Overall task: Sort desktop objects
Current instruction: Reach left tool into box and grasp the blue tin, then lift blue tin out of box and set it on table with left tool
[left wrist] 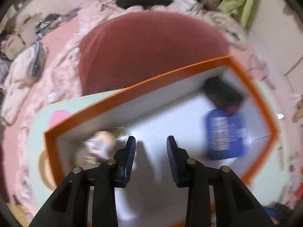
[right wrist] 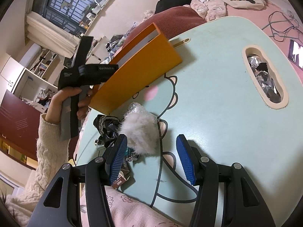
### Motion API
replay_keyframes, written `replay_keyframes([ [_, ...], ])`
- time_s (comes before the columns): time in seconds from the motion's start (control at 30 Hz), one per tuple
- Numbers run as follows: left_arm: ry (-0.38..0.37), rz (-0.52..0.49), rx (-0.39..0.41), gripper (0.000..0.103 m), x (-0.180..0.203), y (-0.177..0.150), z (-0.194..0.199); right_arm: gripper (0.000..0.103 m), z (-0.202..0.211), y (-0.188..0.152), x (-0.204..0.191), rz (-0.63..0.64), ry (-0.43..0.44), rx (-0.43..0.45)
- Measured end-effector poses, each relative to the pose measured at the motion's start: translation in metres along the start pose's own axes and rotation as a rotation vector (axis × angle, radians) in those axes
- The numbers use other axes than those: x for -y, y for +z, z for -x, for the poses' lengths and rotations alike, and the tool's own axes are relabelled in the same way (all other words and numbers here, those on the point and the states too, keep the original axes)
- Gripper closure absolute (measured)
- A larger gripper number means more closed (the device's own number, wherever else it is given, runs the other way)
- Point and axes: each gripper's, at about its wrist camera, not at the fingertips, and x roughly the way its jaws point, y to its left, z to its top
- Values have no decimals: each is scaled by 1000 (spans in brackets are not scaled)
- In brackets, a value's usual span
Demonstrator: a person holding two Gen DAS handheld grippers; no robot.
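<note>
Two claws, both empty: my left gripper (left wrist: 151, 141), narrow, hangs over the orange box (left wrist: 132, 92); the fluffy white item (right wrist: 141, 130) lies just ahead of my half-open right gripper (right wrist: 151, 147), near the table's (right wrist: 217, 113) front-left edge.

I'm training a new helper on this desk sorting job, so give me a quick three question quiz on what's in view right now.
1. True or false: the left gripper has something clamped between its pads.
2. Multiple choice: what lies inside the orange box on its right side in the left wrist view? A) a blue packet B) a green cup C) a red ball
3. Fill in: the white fluffy item lies on the mint-green ______, ahead of the right gripper.

Key:
1. False; its jaws stand apart over the box floor with nothing between them.
2. A, the blue packet.
3. Lap table.
</note>
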Motion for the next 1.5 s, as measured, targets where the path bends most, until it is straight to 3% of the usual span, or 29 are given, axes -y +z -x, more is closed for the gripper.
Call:
replay_keyframes([
  [0.03, -154, 33, -14, 67, 3, 3, 3, 48, 1, -2, 4, 1, 1, -1],
  [0.07, -242, 53, -27, 54, 4, 5, 3, 48, 1, -3, 6, -1, 3, -2],
  [0.13, -298, 56, -37, 47, 20, 11, 2, 48, 2, -1, 12, -2, 6, -6],
  [0.23, -158, -46, -16, 47, 53, 22, -5, 48, 5, -2, 14, 2, 4, -8],
  [0.3, -98, -122, -60, 47, 72, 23, -18, 48, 5, 0, 10, 3, 6, -5],
  [0.4, 10, -165, -51, 46, 81, 26, -29, 48, 7, 2, 9, -3, 7, 3],
  [0.47, -25, -152, -55, 39, 76, 30, -36, 48, 7, 2, 8, -5, 7, 4],
  [0.53, -106, -94, -137, 36, 63, 34, -48, 48, 6, 2, 8, -5, 9, 1],
  [0.7, -147, -215, -165, 36, 68, 8, -39, 48, 4, 1, 4, 1, 15, -7],
  [0.8, -223, -242, -128, 37, 56, 0, -35, 48, 2, 1, 4, -2, 19, -10],
  [0.87, -189, -164, -124, 36, 42, 4, -35, 48, 1, 1, 3, 0, 19, -14],
  [0.93, -164, -161, -131, 36, 45, -2, -31, 48, 1, 0, -1, 10, 19, -16],
  [1.0, -193, -176, -114, 37, 41, -2, -32, 48, 1, 1, -3, 16, 21, -16],
  [1.1, -215, -84, -77, 37, 23, 1, -29, 48, 1, 2, -2, 12, 21, -15],
  [1.2, -323, 13, -69, 37, 5, -1, -23, 48, 1, 3, 3, 6, 18, -15],
  [1.33, -347, 77, 106, 37, -19, 2, 21, 48, 1, 4, 9, -13, 16, -12],
  [1.43, -493, 120, 220, 37, -50, -16, 76, 48, 1, 6, 9, -6, 18, -9],
  [1.5, -511, 124, 271, 37, -56, -30, 95, 48, 2, 6, 9, -3, 20, -6],
])
